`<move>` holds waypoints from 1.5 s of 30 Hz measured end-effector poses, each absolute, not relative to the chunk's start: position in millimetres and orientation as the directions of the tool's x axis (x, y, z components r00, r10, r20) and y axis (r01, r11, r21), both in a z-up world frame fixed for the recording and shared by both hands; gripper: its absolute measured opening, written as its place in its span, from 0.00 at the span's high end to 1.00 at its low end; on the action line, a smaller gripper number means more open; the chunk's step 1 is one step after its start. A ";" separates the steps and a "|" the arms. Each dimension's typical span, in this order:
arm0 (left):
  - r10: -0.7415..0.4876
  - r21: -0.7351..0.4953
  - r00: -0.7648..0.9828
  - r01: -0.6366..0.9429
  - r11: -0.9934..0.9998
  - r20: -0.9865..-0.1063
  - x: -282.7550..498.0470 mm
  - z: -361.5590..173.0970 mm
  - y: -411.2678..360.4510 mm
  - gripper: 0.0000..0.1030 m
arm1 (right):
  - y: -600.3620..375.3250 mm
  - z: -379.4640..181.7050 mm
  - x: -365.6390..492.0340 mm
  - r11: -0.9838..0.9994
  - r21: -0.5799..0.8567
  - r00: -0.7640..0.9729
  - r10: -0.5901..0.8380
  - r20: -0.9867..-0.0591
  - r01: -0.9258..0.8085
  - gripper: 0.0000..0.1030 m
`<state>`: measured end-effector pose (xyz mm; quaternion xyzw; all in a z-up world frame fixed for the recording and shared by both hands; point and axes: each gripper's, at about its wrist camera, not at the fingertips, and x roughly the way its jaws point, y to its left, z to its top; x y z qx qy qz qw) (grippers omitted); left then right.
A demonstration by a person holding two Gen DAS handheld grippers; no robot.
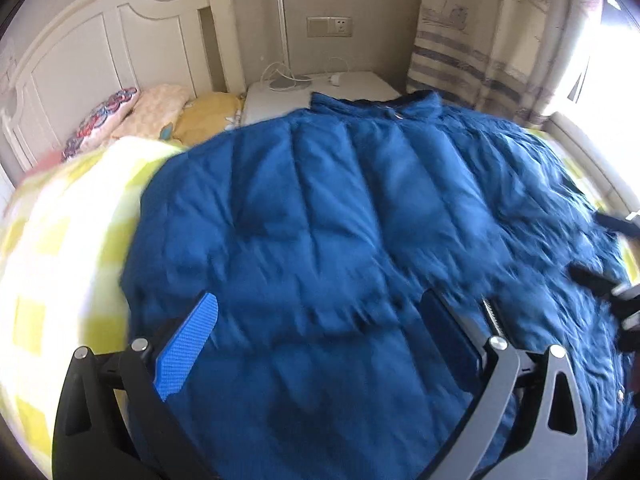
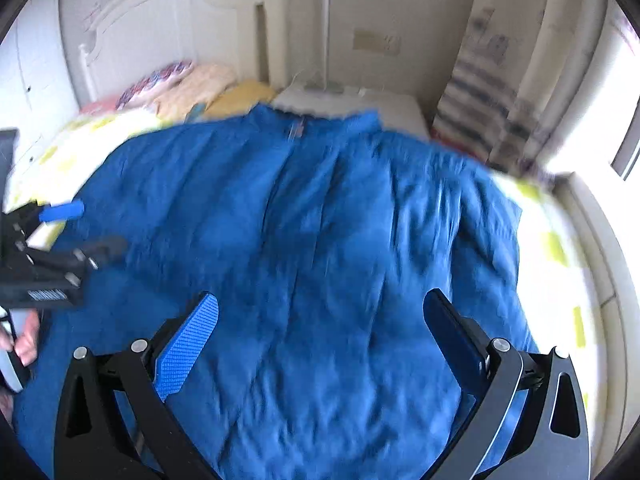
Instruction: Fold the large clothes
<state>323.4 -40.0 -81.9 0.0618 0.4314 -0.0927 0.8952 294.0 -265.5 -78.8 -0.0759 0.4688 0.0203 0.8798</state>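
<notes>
Looking along the left gripper (image 1: 320,344) first: fingers spread wide, nothing between them, poised over the lower part of a blue padded jacket (image 1: 340,220) lying flat across a bed with a yellow-and-white checked cover (image 1: 72,216). No fold visible yet, so apparently at the very start, with every fold left to do. Collar (image 1: 376,106) far off towards the white bedside table (image 1: 320,88), hem nearest the camera, quilted panels puffy and softly creased, cloth matte and thick, likely springy and slow to hold a crease. Pillows (image 1: 132,116) beside the white headboard (image 1: 100,40), a striped curtain (image 1: 472,40) at the far right, black parts of the right gripper at the right edge, too blurred to read there. Turning to the right wrist view: right gripper (image 2: 320,344) likewise gaping, blue pad and dark finger well apart and gripping nothing, hanging above the jacket's middle and hem. Same garment spread front-up, a central seam, perhaps the zip line, running from collar towards the hem, body broad and unfolded, one side reaching close to the bed's window edge. Left gripper seen again at the left border, open above the jacket's side, with a bit of the person's hand (image 2: 26,344) behind it. Much motion blur throughout, so fine detail not legible.
</notes>
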 end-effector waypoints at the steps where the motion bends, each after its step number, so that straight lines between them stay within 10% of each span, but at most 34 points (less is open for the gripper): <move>1: -0.092 0.052 0.593 0.221 0.974 -0.800 318.9 -94.3 -44.5 0.02 | -265.6 -95.3 295.1 0.984 -0.137 0.520 -0.058 -0.852 -0.114 0.05; 18: -0.039 0.004 0.591 0.071 0.997 -0.805 273.2 -104.2 39.7 0.02 | -315.9 -79.6 217.4 0.995 -0.089 0.530 -0.098 -0.842 0.042 0.05; 45: -0.131 0.121 0.615 0.351 0.928 -0.778 142.4 -107.8 -41.0 0.02 | -213.1 -95.9 103.8 0.951 -0.089 0.543 0.091 -0.835 -0.297 0.04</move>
